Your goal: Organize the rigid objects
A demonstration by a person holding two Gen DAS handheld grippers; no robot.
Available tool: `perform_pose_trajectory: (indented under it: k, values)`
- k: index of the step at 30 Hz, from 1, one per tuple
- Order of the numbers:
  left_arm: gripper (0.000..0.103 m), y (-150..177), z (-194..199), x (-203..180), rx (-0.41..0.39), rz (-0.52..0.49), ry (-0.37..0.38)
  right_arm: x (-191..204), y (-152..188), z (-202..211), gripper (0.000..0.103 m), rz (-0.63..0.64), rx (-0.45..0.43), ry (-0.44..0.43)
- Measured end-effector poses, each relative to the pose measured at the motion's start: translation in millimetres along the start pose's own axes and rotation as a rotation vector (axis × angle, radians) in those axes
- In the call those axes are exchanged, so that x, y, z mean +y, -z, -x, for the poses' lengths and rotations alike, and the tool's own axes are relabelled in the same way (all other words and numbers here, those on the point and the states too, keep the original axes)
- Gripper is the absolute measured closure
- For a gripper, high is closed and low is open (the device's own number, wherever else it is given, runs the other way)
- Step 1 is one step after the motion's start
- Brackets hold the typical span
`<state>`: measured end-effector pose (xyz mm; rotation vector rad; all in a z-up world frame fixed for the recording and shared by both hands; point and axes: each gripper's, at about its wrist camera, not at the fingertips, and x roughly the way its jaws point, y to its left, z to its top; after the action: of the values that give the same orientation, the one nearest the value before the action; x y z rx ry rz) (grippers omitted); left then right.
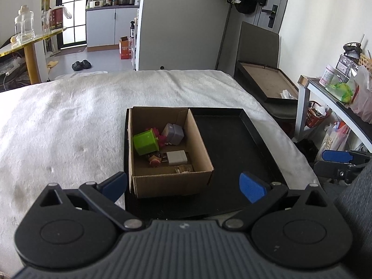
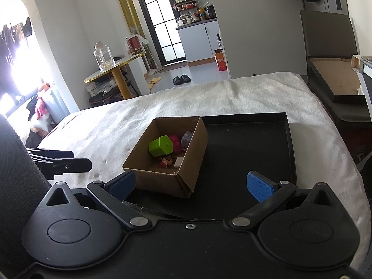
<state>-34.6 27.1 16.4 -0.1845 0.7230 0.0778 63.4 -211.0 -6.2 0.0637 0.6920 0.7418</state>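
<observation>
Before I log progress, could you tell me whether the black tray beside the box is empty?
Empty: the black tray's floor beside the brown cardboard box shows nothing on it.

Daylit, sharp; window (image 2: 21, 53) glare blown out left in right view; fisheye-bent, vignetted corners

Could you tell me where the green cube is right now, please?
In both views the green cube lies inside the cardboard box, on its left side, beside the grey block and above the white charger.
</observation>
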Motion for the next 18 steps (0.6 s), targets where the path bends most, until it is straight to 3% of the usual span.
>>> perform_pose_trajectory:
  k: [18]
  values:
    - [0.001,0.4,-2.3,1.4,0.021,0.021,0.001,3.1,1.1,0.6,0.000,0.020,0.016,0.009]
